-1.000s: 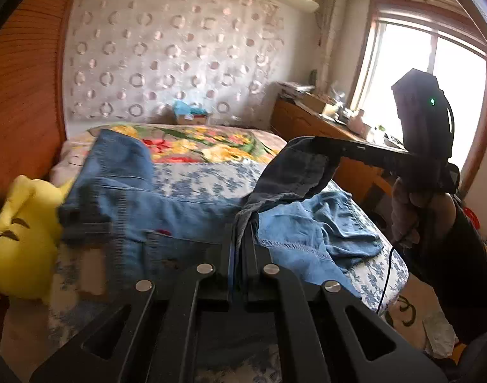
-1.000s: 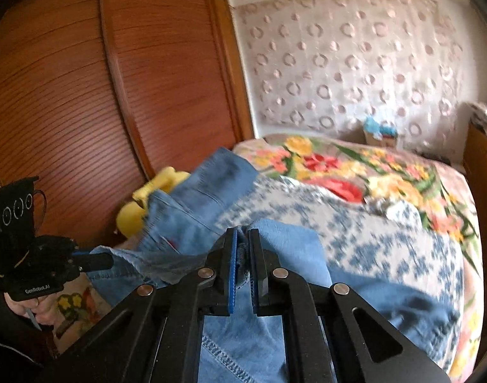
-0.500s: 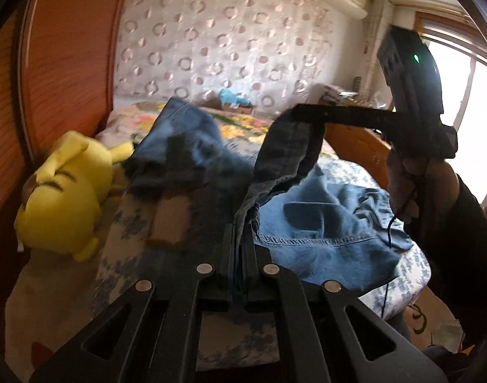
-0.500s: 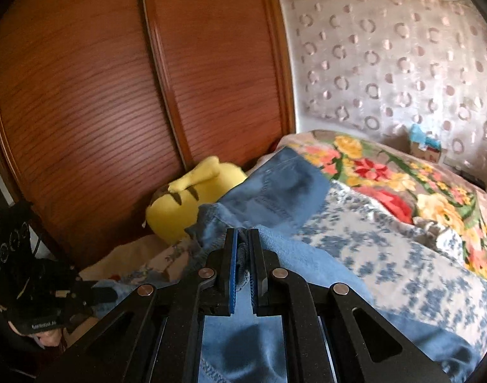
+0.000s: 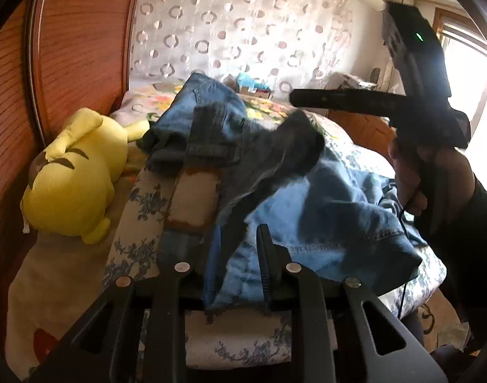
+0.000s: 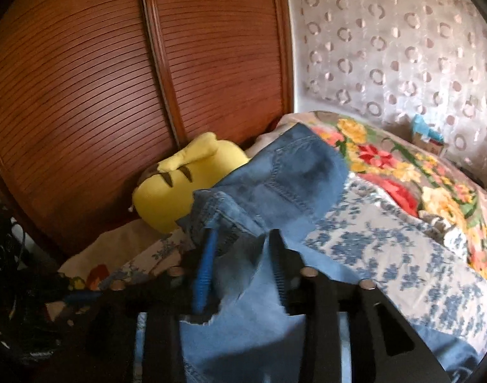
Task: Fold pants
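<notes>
Both sets of jaws spread apart, denim loose between them: left gripper [image 5: 236, 257] and right gripper [image 6: 242, 257] over blue pants [image 5: 310, 210] heaped on the bed [image 6: 387, 245]. Near end bunched by the grippers, far leg stretched toward a yellow plush toy [image 6: 186, 185] at left, beside wooden slatted doors [image 6: 115, 79].

Matt denim pants [image 5: 332, 210], glossy slatted wooden doors [image 6: 115, 89]
</notes>
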`<action>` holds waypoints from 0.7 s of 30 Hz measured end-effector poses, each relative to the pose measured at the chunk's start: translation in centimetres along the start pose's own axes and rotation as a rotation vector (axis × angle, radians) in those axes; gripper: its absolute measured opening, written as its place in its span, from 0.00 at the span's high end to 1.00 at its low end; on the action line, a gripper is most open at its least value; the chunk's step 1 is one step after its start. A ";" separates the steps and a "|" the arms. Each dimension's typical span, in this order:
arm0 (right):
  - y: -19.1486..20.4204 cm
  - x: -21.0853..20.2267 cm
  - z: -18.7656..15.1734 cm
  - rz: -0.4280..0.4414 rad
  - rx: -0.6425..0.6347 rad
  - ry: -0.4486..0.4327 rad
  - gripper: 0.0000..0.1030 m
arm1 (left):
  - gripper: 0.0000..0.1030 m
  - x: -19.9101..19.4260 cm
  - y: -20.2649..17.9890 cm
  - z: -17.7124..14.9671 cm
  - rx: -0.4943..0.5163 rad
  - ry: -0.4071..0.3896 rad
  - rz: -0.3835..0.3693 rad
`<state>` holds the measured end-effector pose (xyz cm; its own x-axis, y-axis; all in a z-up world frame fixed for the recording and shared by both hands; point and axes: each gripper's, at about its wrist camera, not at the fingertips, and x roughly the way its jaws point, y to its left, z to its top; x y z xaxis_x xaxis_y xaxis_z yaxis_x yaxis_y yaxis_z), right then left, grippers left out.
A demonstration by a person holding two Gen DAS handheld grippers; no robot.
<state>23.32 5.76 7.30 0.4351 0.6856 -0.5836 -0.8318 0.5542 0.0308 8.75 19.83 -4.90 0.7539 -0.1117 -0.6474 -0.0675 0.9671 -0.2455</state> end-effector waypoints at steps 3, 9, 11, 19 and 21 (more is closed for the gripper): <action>-0.5 -1.7 -0.6 -0.010 0.013 -0.027 0.57 | 0.74 -0.1 -0.9 0.2 0.018 -0.015 -0.020; -2.2 -6.0 -3.1 -0.060 0.041 -0.046 0.57 | 0.74 1.9 -2.2 0.4 0.062 0.024 -0.026; -2.5 -7.2 -4.3 -0.085 0.045 -0.038 0.57 | 0.74 2.8 -2.5 0.4 0.065 0.043 -0.032; -5.7 -11.3 -10.6 -0.202 0.138 0.030 0.57 | 0.73 4.2 -3.9 0.8 0.083 0.063 -0.067; -6.9 -12.6 -12.1 -0.236 0.187 0.035 0.57 | 0.56 4.3 -4.5 0.9 0.098 0.052 -0.073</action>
<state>19.44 -12.41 4.63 0.5942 0.5122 -0.6201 -0.6297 0.7759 0.0376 12.86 15.23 -5.90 0.7195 -0.1918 -0.6674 0.0521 0.9733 -0.2235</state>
